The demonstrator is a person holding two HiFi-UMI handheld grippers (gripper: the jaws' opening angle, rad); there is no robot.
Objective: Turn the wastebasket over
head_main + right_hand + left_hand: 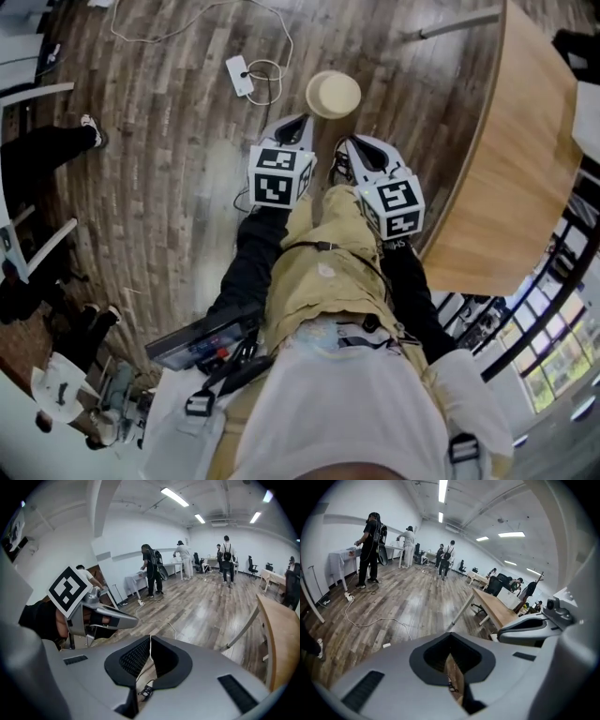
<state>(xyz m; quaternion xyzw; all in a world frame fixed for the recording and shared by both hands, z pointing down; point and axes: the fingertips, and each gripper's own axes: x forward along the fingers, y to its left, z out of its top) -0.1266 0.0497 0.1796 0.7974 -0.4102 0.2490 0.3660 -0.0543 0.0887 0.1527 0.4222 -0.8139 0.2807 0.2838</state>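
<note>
In the head view a round cream wastebasket (333,94) stands on the wooden floor, seen from above, just beyond both grippers. My left gripper (298,122) points at the floor a little to its left and nearer; its jaws are shut with nothing in them (450,637). My right gripper (352,142) hangs beside it, slightly lower right of the basket, jaws also shut and empty (150,638). Neither touches the basket. The basket does not show in either gripper view. Each gripper view catches the other gripper beside it.
A curved wooden table (525,141) fills the right side close to my right gripper. A white power strip (240,75) with a looping cable lies left of the basket. A person's leg (56,141) and chair parts are at far left. Several people stand far off (369,550).
</note>
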